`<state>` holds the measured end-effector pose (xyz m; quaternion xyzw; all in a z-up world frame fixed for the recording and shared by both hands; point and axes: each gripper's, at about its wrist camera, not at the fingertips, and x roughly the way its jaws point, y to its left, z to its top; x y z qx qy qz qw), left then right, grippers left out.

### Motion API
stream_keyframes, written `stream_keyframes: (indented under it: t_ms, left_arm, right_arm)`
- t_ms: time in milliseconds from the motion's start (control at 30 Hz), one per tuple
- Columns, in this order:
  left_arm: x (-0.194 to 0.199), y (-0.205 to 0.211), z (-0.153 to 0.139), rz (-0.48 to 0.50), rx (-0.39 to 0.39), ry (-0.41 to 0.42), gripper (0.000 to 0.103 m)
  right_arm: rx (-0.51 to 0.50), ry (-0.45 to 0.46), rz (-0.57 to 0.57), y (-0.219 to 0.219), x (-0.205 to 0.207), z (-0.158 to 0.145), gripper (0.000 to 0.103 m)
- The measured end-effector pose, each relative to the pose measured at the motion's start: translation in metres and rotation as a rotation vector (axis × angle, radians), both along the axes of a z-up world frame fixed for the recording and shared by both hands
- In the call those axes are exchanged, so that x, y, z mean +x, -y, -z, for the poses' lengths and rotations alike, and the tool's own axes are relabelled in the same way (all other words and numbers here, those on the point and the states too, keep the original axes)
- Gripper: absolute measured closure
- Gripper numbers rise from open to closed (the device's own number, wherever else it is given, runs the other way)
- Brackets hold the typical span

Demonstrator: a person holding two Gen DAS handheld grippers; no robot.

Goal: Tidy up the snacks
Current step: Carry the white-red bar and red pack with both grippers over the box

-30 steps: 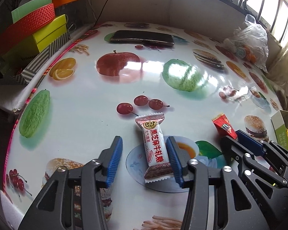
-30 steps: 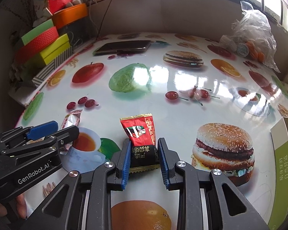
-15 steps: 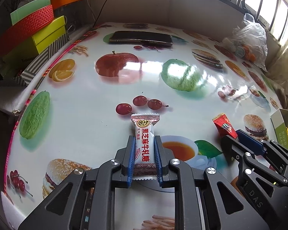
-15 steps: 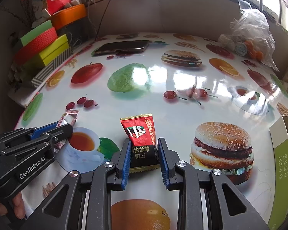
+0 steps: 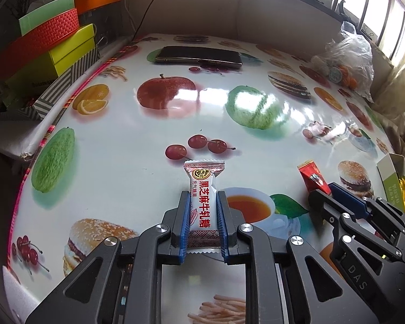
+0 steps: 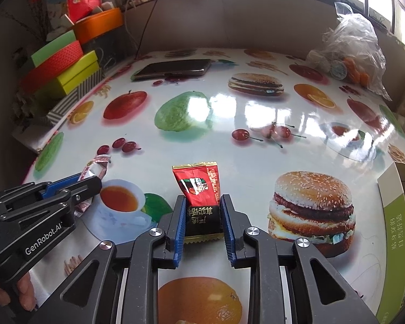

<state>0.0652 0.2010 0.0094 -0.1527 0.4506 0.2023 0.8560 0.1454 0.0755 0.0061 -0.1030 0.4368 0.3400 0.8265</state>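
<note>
Two candies are already clamped, one in each of your tongs. Your left tongs (image 5: pixel 202 226) are clenched on the white candy (image 5: pixel 203 197), whose long axis runs straight away from you, in line with the fingers; its near half sits between the blue pads, its far crimped end sticks out toward the printed cherries. Your right tongs (image 6: pixel 202 224) grasp the red candy (image 6: pixel 199 197) the same way: dark near end between the pads, red far end poking out ahead. Both wrappers appear to lie at desk (image 5: pixel 148 124) level, though you cannot tell whether they touch it.

What matters for the coming move is the green box (image 6: pixel 391 232), at the desk's right edge, well right of both tongs. Your right tongs are nearer it, with the printed burger between; your left tongs are just beside them on the left, so the right one probably goes first.
</note>
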Motion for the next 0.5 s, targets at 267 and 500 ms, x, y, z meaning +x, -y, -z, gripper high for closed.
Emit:
stream_keyframes:
  t_ms: [267,500]
  left_arm:
    - [-0.006,0.002,-0.007,0.003,0.004,0.014,0.084]
    - [-0.011,0.005,-0.013,0.006,0.008,0.025,0.084]
  right_arm:
    - [0.011,0.005,-0.011,-0.003,-0.007,-0.005,0.08]
    - [0.021,0.014,-0.016,-0.002,-0.014,-0.013,0.08]
